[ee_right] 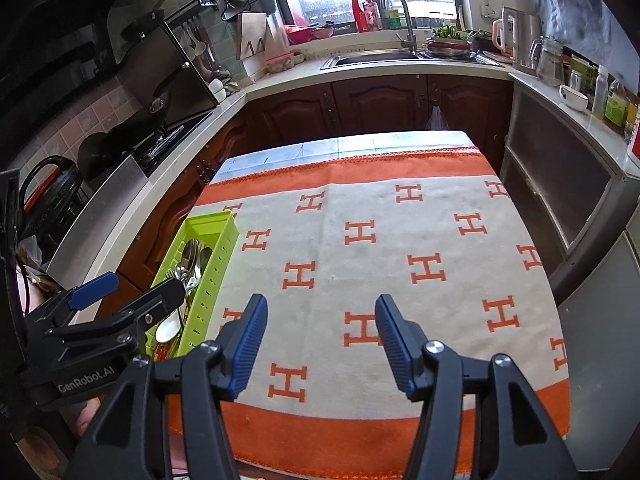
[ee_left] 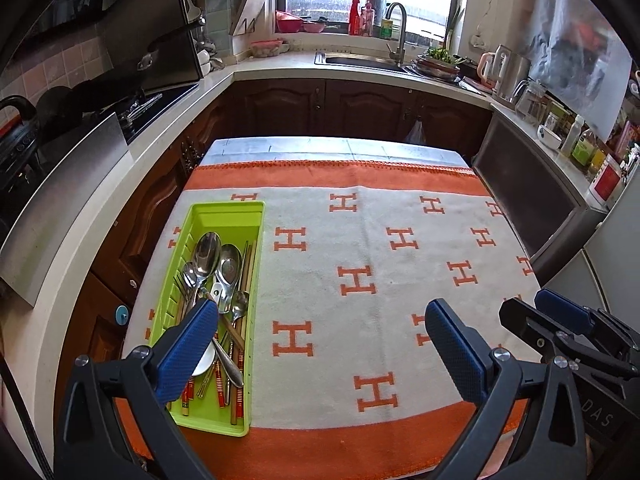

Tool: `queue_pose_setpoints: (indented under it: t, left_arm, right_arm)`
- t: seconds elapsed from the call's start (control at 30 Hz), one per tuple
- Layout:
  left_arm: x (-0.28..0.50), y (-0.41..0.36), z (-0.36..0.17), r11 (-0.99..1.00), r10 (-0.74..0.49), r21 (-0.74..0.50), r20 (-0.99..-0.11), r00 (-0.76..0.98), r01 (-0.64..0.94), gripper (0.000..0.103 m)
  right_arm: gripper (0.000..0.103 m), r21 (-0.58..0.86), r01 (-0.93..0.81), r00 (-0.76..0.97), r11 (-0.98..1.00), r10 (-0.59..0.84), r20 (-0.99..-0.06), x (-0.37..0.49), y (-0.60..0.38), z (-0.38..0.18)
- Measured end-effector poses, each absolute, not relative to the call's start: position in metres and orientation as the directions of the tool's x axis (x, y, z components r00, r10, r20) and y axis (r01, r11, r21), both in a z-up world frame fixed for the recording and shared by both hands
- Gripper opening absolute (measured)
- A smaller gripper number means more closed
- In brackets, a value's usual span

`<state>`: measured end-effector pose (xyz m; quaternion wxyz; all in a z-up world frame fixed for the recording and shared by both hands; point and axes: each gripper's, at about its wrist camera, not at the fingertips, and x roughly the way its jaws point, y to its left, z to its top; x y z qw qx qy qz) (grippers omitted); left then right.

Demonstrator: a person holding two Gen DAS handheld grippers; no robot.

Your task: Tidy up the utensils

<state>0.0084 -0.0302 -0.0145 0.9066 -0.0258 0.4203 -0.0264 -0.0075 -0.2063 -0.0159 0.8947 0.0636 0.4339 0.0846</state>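
A lime-green utensil tray [ee_left: 208, 216] lies at the left side of the table, holding metal spoons [ee_left: 208, 254], a fork, a white spoon and red-handled chopsticks [ee_left: 239, 396]. My left gripper [ee_left: 320, 312] hangs above the table, jaws wide open and empty; its left finger overlaps the tray in view. My right gripper [ee_right: 320, 312] is open too, with nothing between its blue pads, over the bare cloth. The tray [ee_right: 218, 224] shows at the left of the right wrist view, partly behind the left gripper [ee_right: 132, 290]. The right gripper [ee_left: 532, 304] appears at the right edge of the left wrist view.
An orange-and-grey cloth with H marks [ee_left: 360, 280] covers the table. Dark wooden cabinets and a counter run around it, with a stove [ee_left: 152, 100] at the left, a sink and tap [ee_left: 396, 28] at the back, and bottles, a jug and a bowl [ee_right: 572, 96] at the right.
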Motion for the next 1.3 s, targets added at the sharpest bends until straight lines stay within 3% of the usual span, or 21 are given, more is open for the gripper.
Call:
queue_pose_setpoints:
  t: [1.3]
  left_arm:
    - [0.0057,-0.0313,-0.0165,0.998,-0.03,-0.057,-0.777,0.628,-0.023,0.102]
  right_arm:
    - [0.057,0.171,-0.101,0.618,0.98,0.196,-0.761,-0.0112,-0.206,-0.013]
